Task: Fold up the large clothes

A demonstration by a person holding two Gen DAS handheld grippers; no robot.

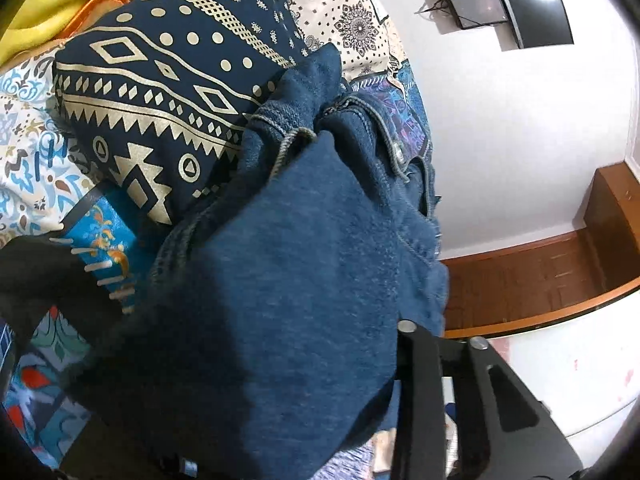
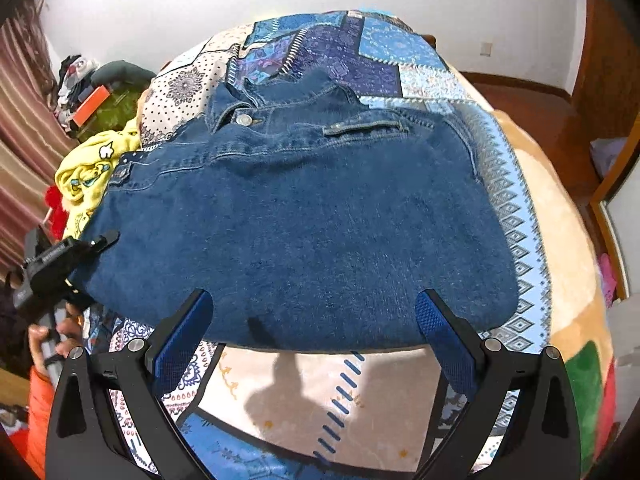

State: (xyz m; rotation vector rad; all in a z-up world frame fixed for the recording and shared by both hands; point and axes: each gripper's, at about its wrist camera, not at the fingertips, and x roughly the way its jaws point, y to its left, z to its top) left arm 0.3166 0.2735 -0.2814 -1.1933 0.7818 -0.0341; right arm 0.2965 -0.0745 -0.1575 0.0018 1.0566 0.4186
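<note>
The left tool [image 2: 102,239] grips the left edge of the denim jacket [image 2: 304,216], seen only from the right wrist. The jacket lies folded on the patchwork bed cover [image 2: 384,52]. The right tool [image 2: 316,320] hovers with fingers apart over the near edge, gripping nothing.

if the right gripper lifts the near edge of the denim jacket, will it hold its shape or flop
The denim jacket will probably sag rather than stay flat: it already drapes and bunches over the left gripper. It looks thick, with stitched seams and a metal button, so likely heavyish. The open right gripper may drag the bedspread less than the jacket.
</note>
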